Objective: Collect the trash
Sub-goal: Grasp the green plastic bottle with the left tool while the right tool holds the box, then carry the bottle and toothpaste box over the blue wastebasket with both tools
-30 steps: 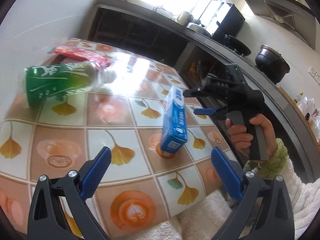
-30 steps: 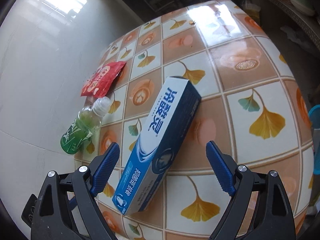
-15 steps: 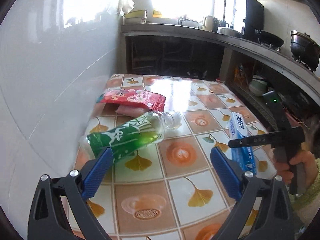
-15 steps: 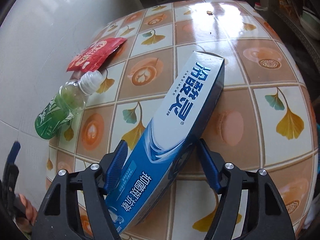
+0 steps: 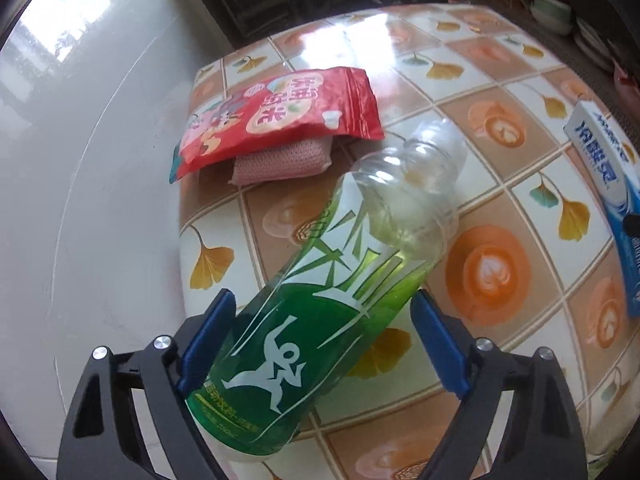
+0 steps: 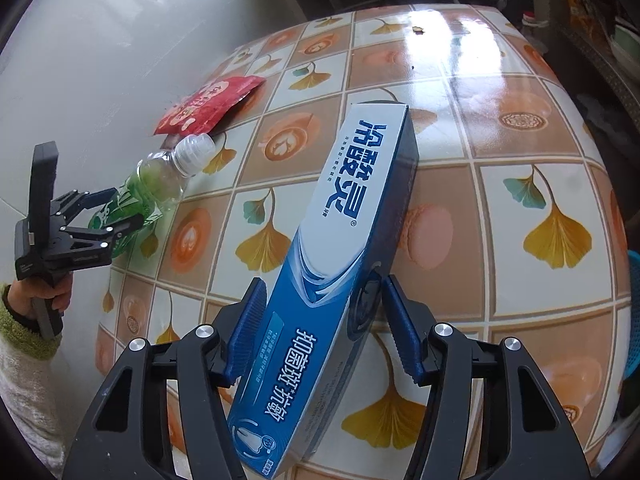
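**A:** Trash on the tiled-pattern table [image 6: 500,128]: a clear plastic bottle with a green label [image 5: 320,332] lying on its side near the wall edge, a long blue and white toothpaste carton [image 6: 332,272] nearer the middle, and a red snack wrapper [image 5: 276,116] lying partly on a folded pink cloth [image 5: 280,160] behind the bottle.

**B:** And the claws?

**A:** The left gripper [image 5: 320,344] straddles the lower half of the bottle, and its jaws are closing. A gap shows beside the right pad; the left pad looks near or at the label, but I'd call it not yet gripped. The right gripper [image 6: 320,328] has the carton between its fingers, jaws closing there too. The left pad sits close against the carton's edge, and a sliver of space remains on the other side.

**B:** What could spoil it?

**A:** The bottle is round, smooth and free to roll. If one pad lands first, I'd expect it to roll or skid toward the table edge by the wall. It also looks to hold some liquid, so a grip low on the body may let the neck end sag.

**B:** The carton?

**A:** It's thin card, likely hollow. It's caught near one end, so it could pivot or crush if squeezed hard.
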`<state>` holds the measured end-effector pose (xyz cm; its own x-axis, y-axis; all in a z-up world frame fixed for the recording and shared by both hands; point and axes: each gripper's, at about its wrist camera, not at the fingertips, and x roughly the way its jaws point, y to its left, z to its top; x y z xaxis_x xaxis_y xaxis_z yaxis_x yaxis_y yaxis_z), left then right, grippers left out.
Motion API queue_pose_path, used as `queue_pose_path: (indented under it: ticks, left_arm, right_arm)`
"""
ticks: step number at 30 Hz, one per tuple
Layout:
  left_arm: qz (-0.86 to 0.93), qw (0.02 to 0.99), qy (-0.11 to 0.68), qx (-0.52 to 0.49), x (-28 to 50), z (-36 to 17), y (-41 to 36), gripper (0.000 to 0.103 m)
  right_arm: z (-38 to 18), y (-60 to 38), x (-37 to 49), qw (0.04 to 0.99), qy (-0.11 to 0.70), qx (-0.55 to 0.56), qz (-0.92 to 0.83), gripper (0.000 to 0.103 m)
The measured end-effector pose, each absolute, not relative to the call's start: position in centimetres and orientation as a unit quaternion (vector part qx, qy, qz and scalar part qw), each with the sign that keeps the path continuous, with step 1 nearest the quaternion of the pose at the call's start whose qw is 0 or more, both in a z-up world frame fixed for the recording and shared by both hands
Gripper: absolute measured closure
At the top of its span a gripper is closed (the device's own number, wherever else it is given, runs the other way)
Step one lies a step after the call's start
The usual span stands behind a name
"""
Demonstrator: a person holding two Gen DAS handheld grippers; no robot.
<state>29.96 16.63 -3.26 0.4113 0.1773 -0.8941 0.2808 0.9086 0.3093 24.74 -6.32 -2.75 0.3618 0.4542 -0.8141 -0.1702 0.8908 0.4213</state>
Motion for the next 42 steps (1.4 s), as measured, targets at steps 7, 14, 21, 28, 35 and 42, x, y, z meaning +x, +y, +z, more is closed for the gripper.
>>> queue_pose_path:
  ticks: [7, 14, 21, 28, 35, 42]
  left_arm:
    - [-0.083, 0.784, 0.597, 0.150, 27.3, -3.0, 14.9, 0.042]
    - [-0.125, 0.766, 0.629, -0.032, 23.1, -3.2, 14.2, 0.042]
    - [-0.175, 0.730, 0.632, -0.190, 17.6, -3.8, 12.5, 0.041]
    - [-0.168, 0.746, 0.592, -0.254, 17.8, -3.6, 13.1, 0.026]
    - [-0.166, 0.737, 0.587, -0.292, 20.7, -5.0, 12.9, 0.025]
    - [-0.166, 0.727, 0.592, -0.306, 22.1, -6.2, 12.0, 0.025]
  right_arm:
    - [-2.8, -6.7, 24.3, 0.815, 0.525, 0.135, 0.203, 0.048]
    - [-2.7, -6.9, 23.1, 0.814, 0.523, 0.130, 0.217, 0.052]
    - [-2.6, -7.7, 20.4, 0.803, 0.532, 0.115, 0.242, 0.053]
    - [-2.9, -8.4, 19.8, 0.790, 0.544, 0.130, 0.251, 0.048]
    - [-2.9, -8.4, 19.6, 0.791, 0.544, 0.142, 0.241, 0.047]
    - [-3.0, -7.4, 20.1, 0.794, 0.545, 0.134, 0.234, 0.046]
